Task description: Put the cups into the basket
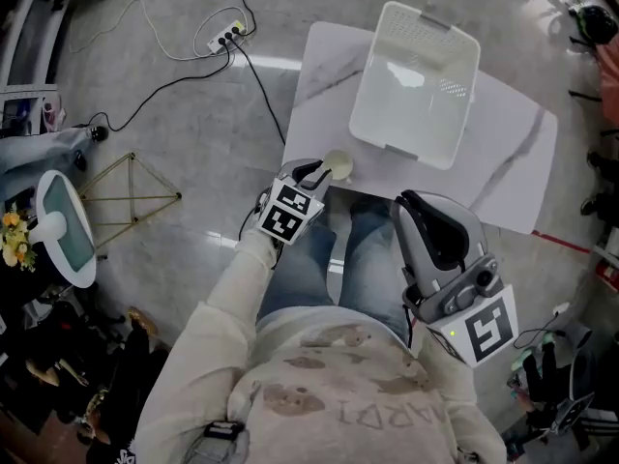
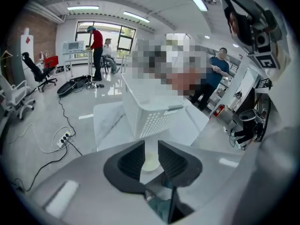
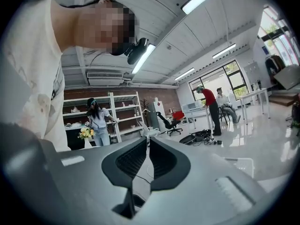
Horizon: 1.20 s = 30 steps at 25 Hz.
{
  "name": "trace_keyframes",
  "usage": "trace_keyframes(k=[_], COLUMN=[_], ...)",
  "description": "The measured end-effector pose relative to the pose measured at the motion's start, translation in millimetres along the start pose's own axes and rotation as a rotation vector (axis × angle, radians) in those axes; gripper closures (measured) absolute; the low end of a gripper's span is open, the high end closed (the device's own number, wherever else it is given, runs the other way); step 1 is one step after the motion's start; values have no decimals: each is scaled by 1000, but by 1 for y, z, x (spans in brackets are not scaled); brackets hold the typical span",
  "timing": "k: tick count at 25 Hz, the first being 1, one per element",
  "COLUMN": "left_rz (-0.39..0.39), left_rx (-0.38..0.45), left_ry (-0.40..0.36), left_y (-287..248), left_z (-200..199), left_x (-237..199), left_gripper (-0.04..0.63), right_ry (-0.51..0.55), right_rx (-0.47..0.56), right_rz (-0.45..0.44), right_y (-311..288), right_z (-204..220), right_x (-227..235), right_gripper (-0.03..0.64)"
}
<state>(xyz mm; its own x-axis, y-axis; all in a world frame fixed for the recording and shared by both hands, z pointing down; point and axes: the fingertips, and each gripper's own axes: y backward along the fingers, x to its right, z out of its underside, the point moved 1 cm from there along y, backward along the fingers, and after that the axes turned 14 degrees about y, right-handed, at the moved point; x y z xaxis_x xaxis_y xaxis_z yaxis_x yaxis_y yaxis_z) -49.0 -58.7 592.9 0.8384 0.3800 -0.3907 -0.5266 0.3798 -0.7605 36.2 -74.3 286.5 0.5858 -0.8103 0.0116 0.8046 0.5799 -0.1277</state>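
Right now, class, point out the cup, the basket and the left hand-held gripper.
cup (image 1: 339, 165): head view, on its pale top.
basket (image 1: 369, 95): head view, on its left wall.
left hand-held gripper (image 2: 151, 145): left gripper view, midway between its fingertips.

Wearing a cream long-sleeved sweatshirt (image 1: 329, 385) with brownish prints and blue jeans (image 1: 314, 269). Showing grey left gripper (image 1: 323, 171) and right gripper (image 1: 414, 203), each bearing a black-and-white marker cube (image 1: 290, 213).
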Motion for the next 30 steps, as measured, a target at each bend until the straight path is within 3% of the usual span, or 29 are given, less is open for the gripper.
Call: trace_keyframes(k=[6,18,24,30], left_rz=[-65,-138,-182,-207], left_rx=[-85,-228,-295,-324], left_ry=[16,-2,-51,-125], left_y=[-38,-104,-124,-134], left_z=[30,65,71,65], left_x=[-23,-58,-67,-71], left_gripper=[502,491,496,559], right_ry=[-17,-66,-79,-98], right_rx=[-24,-23,-32,-25], right_rz=[-33,5,32,28], right_y=[-5,-9,-7,-4], right_z=[35,82,91,99], right_x=[8,18,22,27], right_gripper=[580,580,578,578])
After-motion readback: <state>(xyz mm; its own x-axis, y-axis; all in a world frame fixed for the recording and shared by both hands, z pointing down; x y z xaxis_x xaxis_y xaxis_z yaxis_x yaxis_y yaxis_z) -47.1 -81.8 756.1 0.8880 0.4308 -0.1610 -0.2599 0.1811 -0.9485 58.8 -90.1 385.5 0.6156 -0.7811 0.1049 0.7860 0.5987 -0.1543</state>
